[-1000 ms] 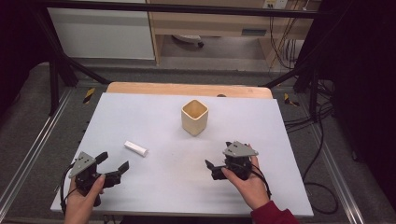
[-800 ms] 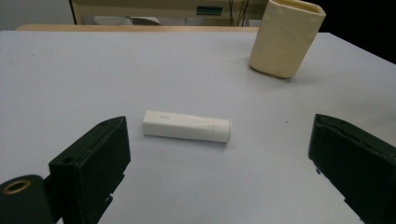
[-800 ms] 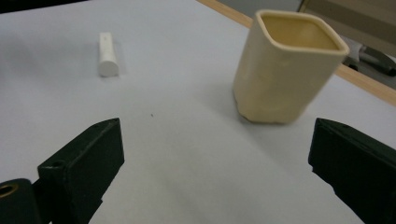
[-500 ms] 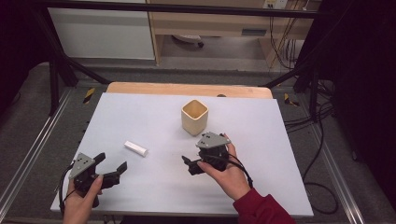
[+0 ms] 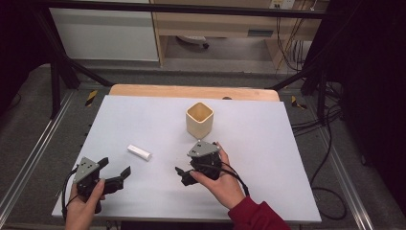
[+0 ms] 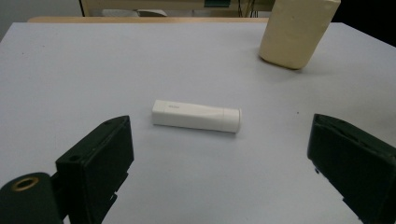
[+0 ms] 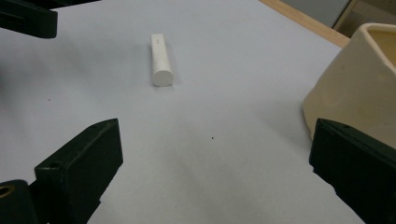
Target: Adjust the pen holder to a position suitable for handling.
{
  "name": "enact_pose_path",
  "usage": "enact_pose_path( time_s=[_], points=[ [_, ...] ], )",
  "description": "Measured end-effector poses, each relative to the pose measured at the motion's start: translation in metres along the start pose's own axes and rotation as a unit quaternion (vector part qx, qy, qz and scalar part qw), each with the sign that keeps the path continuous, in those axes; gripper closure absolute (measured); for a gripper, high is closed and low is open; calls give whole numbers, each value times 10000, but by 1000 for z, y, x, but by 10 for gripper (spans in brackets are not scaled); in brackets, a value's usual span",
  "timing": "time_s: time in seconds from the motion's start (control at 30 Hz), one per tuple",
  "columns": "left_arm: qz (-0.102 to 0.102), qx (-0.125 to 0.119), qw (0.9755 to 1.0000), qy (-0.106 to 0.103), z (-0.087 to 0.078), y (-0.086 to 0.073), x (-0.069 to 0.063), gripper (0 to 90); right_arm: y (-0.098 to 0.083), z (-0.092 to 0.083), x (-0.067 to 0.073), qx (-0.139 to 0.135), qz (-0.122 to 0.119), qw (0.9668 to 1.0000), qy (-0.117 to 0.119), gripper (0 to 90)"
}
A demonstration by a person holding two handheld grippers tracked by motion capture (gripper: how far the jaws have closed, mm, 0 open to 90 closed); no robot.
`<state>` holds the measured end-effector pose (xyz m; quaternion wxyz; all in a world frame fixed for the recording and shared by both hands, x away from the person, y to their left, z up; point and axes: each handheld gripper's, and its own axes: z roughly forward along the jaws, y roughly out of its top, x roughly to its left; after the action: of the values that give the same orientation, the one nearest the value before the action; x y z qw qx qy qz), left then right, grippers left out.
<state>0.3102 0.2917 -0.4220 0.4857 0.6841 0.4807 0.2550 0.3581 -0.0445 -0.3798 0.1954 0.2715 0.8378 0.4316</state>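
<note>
Your right gripper [image 5: 184,175] has slid left toward the stick [image 5: 139,152]; both grippers spread, empty. Cup [image 5: 199,120] at one o'clock risks a knock.

cup [image 7: 355,93] cropped at frame edge

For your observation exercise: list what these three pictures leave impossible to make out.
- Cup: the high view shows no bottom inside; its top is cut off in the left gripper view, its right side in the right gripper view.
- White stick: the faint marking is too small to read.
- Left hand: cut off by the high view's bottom edge.
</note>
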Motion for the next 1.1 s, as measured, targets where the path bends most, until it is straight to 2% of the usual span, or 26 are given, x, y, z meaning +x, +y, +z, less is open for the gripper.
enact_pose_path(
  time_s=[0.4, 0.63, 0.7, 0.83, 1.0, 1.1],
  points=[
    [24, -5, 9999, 115, -1, -1, 2, 78, 7, 11, 13, 110, -119, 9998, 133, 32],
    [12, -46, 9997, 228, -2, -1, 6, 92, 12, 26, 19, 239, -65, 9993, 280, 36],
    [-3, -83, 9996, 264, -2, -1, 7, 92, 13, 32, 20, 267, -55, 9991, 333, 35],
    [61, -333, 9983, 484, -7, 4, 9, 99, 15, 44, 24, 339, -85, 9985, 415, 38],
    [-87, -273, 9990, 352, -4, 2, 12, 99, 18, 58, 28, 442, -140, 9977, 488, 40],
    [-85, -271, 9989, 384, -4, 2, 12, 99, 18, 66, 28, 519, -158, 9973, 500, 40]
  ],
)
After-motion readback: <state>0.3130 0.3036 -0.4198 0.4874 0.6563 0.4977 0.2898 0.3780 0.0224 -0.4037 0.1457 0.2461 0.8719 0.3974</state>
